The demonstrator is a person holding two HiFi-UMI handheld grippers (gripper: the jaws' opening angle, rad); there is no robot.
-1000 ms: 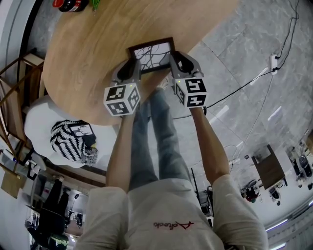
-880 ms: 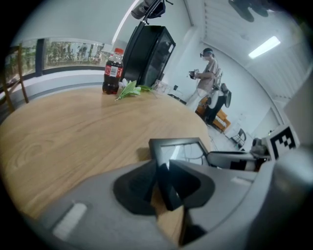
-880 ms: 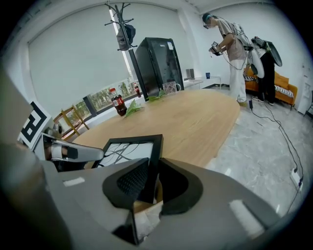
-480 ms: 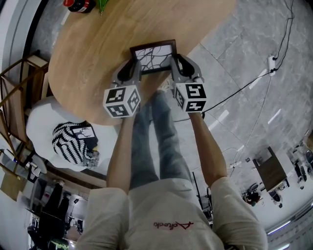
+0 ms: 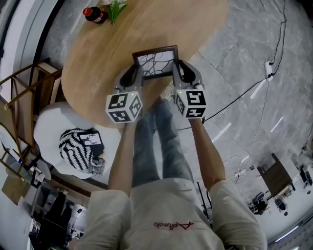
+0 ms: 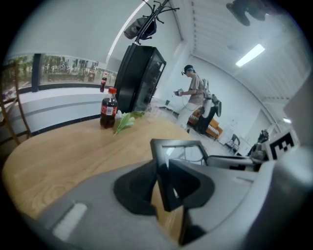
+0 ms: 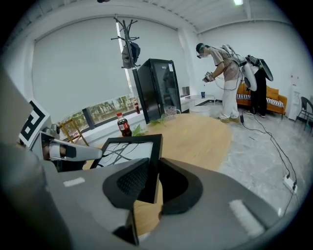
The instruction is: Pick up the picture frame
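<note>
picture frame (image 5: 155,62): in the head view its two near corners are hidden under the left gripper (image 5: 136,72) and the right gripper (image 5: 176,70). In the left gripper view one jaw covers most of its near half.
table (image 5: 98,68): the head view's top edge cuts off its far side, and the grippers hide part of its near rim.
bottle (image 5: 93,13): its label is too small to read.
green sprig (image 5: 116,9): cut by the top edge; leaf or flower, cannot tell.
wooden chair (image 5: 24,83): cut off at the left edge.
black cabinet (image 6: 139,78): its inside is too dark to make out.
striped bundle (image 5: 78,149): cannot tell what it is.
</note>
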